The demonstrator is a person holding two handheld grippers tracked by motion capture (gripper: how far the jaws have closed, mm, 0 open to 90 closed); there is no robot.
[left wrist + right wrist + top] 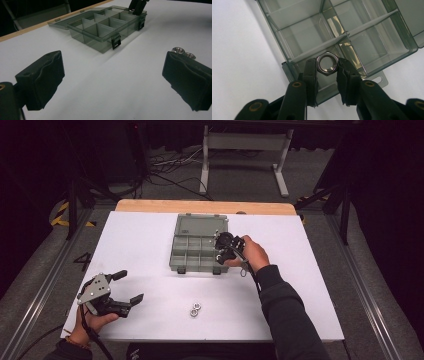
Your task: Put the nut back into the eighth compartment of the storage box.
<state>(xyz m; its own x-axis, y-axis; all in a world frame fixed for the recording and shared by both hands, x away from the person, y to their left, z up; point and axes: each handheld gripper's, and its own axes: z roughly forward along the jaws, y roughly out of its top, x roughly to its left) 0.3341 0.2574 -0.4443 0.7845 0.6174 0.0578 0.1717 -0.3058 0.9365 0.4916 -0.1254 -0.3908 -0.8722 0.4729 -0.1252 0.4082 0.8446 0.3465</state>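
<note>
We note the right gripper (327, 68) clamped on a hex nut (327, 63) at frame centre, above the open organizer box (372, 32), left gripper (125, 287) released at lower left, two nuts (195, 309) on the surface (150, 235).

You are gripping a shiny, smooth metal nut (327, 63) between matt black, rubbery-looking pads (311, 75). The organiser box (196, 243) is showing as smoky, see-through plastic, its dividers catching glossy glints, with matt black latches (116, 41). Two more bright metal nuts (194, 309) are lying on the near, matt white tabletop (150, 245), which is edged with bare wood (150, 205) along its far side.
</note>
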